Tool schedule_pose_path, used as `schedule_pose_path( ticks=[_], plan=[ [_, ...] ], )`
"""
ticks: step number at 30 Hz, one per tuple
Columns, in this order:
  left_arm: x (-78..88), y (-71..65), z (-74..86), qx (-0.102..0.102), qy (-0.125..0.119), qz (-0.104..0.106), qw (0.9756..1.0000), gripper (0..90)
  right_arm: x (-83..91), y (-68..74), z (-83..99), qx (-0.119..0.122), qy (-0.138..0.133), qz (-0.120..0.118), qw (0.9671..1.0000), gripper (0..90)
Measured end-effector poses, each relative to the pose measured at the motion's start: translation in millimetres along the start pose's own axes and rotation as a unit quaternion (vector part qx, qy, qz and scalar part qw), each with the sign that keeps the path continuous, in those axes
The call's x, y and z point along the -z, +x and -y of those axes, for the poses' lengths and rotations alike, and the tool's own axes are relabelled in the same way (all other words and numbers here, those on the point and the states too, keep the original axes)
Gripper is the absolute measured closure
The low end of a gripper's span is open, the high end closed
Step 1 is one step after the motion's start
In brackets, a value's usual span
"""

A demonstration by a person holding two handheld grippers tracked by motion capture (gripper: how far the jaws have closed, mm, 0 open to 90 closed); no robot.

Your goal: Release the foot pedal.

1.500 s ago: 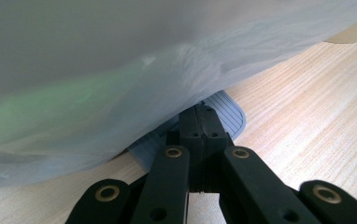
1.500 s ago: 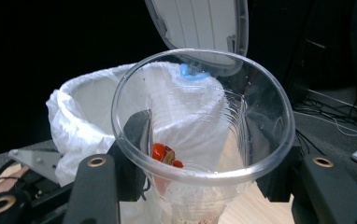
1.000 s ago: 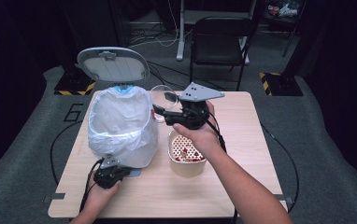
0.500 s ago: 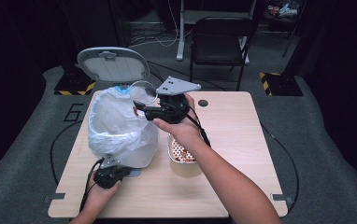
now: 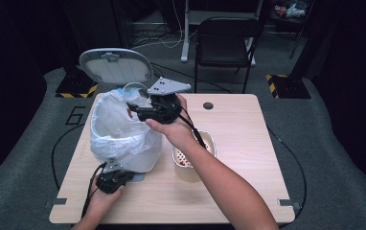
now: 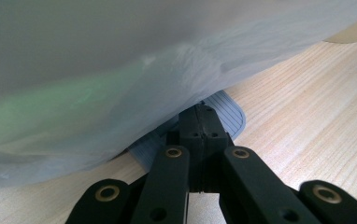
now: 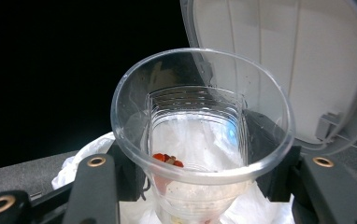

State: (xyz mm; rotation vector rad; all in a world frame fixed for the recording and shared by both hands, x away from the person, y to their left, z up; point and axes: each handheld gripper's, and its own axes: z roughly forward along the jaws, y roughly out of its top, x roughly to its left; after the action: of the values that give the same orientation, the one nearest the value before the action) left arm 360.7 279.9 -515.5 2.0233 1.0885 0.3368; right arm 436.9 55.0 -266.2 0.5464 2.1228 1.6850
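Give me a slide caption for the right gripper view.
Right gripper holds a clear cup over the lined bin.

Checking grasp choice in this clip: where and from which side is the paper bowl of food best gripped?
Grip the paper bowl at its rim on the table-centre side, coming from above. It stands upright and open-topped; the bagged bin stands near its other side, and the person's forearm crosses over it.
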Motion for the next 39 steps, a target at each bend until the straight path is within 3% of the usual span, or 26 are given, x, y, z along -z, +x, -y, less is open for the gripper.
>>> schedule_pose_path(
  ticks=[9,24,30,33,39],
  plan=[
    [-0.1,-0.1,0.2,0.001,-0.001,0.001,1.0000,90.0,-24.4,0.8,3.9,-0.012,0.011,0.002,0.9999,43.6],
    [0.0,0.1,0.3,0.001,-0.001,0.001,1.0000,90.0,-50.2,11.7,7.7,-0.007,0.026,-0.006,0.9996,41.7],
    [0.1,0.1,0.3,0.001,-0.001,0.001,1.0000,90.0,-59.6,11.8,10.5,-0.020,0.056,-0.024,0.9979,27.6],
    [0.1,0.2,0.3,0.000,-0.001,0.001,1.0000,90.0,-58.7,14.6,11.5,-0.006,0.050,-0.016,0.9986,23.5],
    [0.1,0.3,0.3,0.000,0.000,0.001,1.0000,90.0,-57.8,15.3,11.4,-0.009,0.042,-0.017,0.9989,14.5]
  ],
)
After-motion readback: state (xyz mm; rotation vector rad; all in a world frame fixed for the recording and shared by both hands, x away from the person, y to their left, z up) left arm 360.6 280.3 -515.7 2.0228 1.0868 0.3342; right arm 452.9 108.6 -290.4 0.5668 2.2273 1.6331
